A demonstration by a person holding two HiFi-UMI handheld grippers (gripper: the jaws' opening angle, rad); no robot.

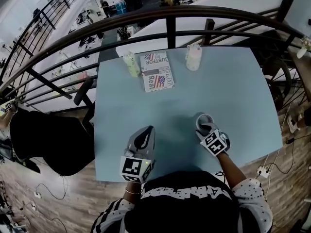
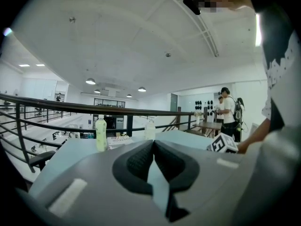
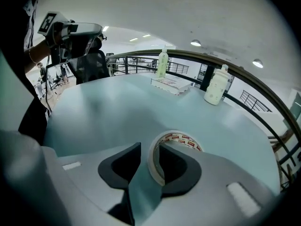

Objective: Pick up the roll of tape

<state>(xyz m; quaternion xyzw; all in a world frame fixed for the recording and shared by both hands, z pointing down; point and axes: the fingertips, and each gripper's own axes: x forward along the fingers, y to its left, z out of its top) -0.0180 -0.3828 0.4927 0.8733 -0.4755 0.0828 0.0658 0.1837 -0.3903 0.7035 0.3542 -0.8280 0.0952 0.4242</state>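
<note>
At the near edge of the table (image 1: 243, 101), the left gripper (image 2: 154, 147) hangs idle, its jaws together with nothing between them. Just ahead on the right, the right gripper (image 3: 149, 150) tilts down onto the roll of tape (image 3: 181, 138), which lies flat on the table. Its jaws stand wide apart astride the roll's near wall, one outside and one in the hole, not yet pressing. This looks like the grasp step: the next move calls for closing on that wall, then lifting straight up. Farther off, a magazine (image 1: 157, 72) and two bottles (image 1: 131, 64) stand well apart from the tape.
</note>
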